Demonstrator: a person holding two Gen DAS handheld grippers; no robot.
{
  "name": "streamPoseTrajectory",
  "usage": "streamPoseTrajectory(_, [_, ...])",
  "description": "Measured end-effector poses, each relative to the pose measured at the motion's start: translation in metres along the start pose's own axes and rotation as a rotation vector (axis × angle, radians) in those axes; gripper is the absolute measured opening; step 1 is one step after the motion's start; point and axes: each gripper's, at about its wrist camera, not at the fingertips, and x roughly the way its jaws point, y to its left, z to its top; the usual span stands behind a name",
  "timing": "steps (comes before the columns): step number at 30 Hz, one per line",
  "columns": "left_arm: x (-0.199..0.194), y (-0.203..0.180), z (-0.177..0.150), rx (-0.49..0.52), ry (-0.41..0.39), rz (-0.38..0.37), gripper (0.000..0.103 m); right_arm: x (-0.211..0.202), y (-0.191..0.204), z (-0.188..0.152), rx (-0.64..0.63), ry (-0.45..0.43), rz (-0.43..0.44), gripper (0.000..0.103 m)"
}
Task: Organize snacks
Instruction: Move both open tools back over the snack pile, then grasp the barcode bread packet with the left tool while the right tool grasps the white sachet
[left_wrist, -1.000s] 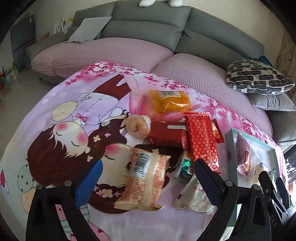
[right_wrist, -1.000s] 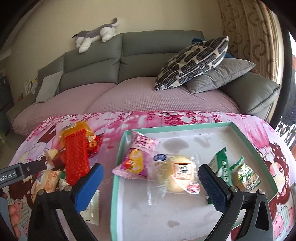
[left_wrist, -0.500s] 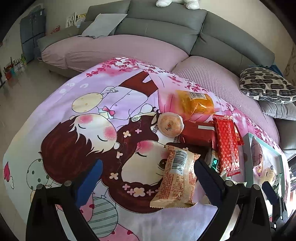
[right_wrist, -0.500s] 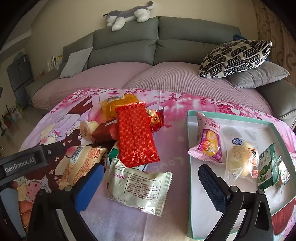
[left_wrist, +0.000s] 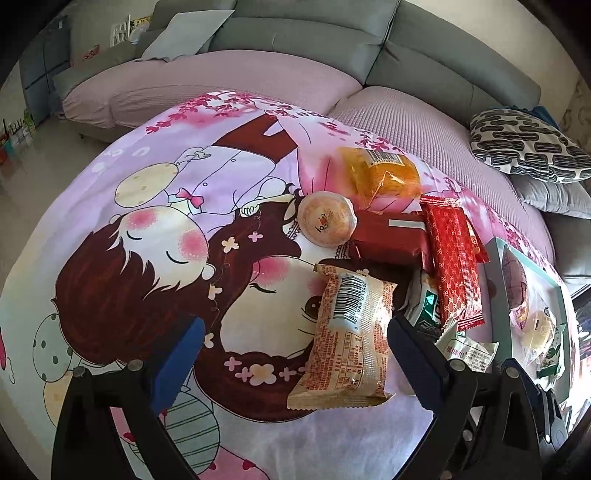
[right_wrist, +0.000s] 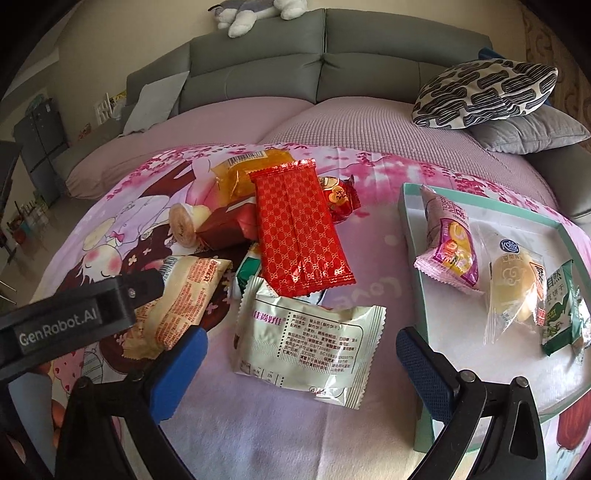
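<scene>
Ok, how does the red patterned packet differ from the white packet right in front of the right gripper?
The red patterned packet is long, narrow and glossy, lying on top of other snacks. The white packet is squarer, printed with small text, and mostly flat on the cloth. Both are sealed and outside the tray.

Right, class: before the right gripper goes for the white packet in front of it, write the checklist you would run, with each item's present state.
1. Right gripper open and empty: ok.
2. White packet lies between its fingers' line of approach: ok.
3. Packet free of other snacks: not ok, the red patterned packet overlaps its far edge.
4. Tray has bare floor for another snack: ok.
5. Left gripper clear of the path: cannot tell; its body sits close at the left.
</scene>
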Motion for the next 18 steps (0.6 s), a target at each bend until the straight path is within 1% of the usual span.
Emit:
streamPoseTrajectory(4, [0.006, -0.004, 0.0, 0.005, 0.023, -0.006, 0.099, 0.004, 0.003, -0.002, 0.002, 0.015, 0.005, 0.103])
streamPoseTrajectory(8, [0.012, -0.007, 0.001, 0.008, 0.044, -0.015, 0.099, 0.007, 0.002, -0.003, 0.003, 0.02, -0.009, 0.103])
streamPoseTrajectory(11, [0.015, -0.008, 0.001, 0.006, 0.047, -0.021, 0.099, 0.009, 0.0, -0.004, 0.018, 0.024, -0.011, 0.103])
streamPoseTrajectory(13, [0.017, -0.008, 0.001, 0.003, 0.048, -0.018, 0.099, 0.01, -0.001, -0.004, 0.021, 0.026, -0.009, 0.1])
streamPoseTrajectory(18, [0.023, -0.006, 0.0, -0.025, 0.06, -0.02, 0.099, 0.013, 0.002, -0.005, 0.005, 0.025, -0.023, 0.099])
